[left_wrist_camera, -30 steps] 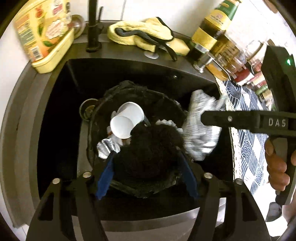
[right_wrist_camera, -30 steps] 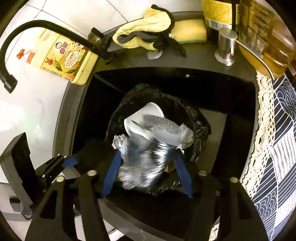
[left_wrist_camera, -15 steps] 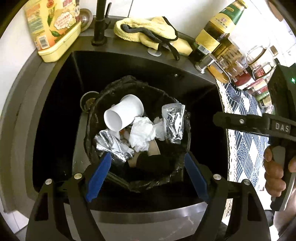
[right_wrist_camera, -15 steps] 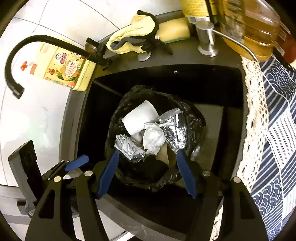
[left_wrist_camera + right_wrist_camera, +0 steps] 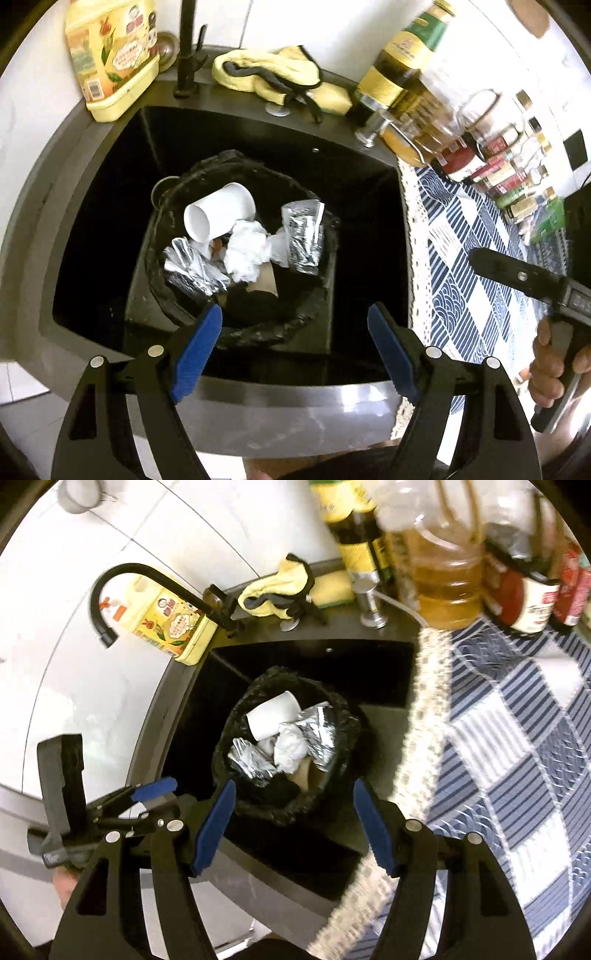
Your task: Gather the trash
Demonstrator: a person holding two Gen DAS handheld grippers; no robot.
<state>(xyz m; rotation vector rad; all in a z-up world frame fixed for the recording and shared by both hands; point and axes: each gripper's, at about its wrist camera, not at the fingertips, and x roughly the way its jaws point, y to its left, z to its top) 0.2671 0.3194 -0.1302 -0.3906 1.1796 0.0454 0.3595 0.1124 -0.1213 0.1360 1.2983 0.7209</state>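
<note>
A bin lined with a black bag (image 5: pixel 295 325) (image 5: pixel 343 709) stands in the dark sink (image 5: pixel 92 240). In it lie a white cup (image 5: pixel 218 214) (image 5: pixel 273 712), crumpled white tissue (image 5: pixel 245 254) (image 5: pixel 290 749), two silver foil wrappers (image 5: pixel 303 236) (image 5: pixel 192 269) and a black lump (image 5: pixel 255 302). My left gripper (image 5: pixel 295 347) is open and empty above the bin's near edge. My right gripper (image 5: pixel 291 823) is open and empty, higher above the bin; it also shows at the right in the left wrist view (image 5: pixel 517 273).
A black tap (image 5: pixel 147 590), a yellow detergent bottle (image 5: pixel 110 55), a yellow cloth (image 5: pixel 269 74) and a soap pump (image 5: pixel 369 605) stand behind the sink. Oil and sauce bottles (image 5: pixel 443 572) stand on a blue patterned cloth (image 5: pixel 472 266) to the right.
The left gripper let go of the black lump and the right let go of the foil wrapper; both now lie in the bin. Both grippers opened and drew back and up.
</note>
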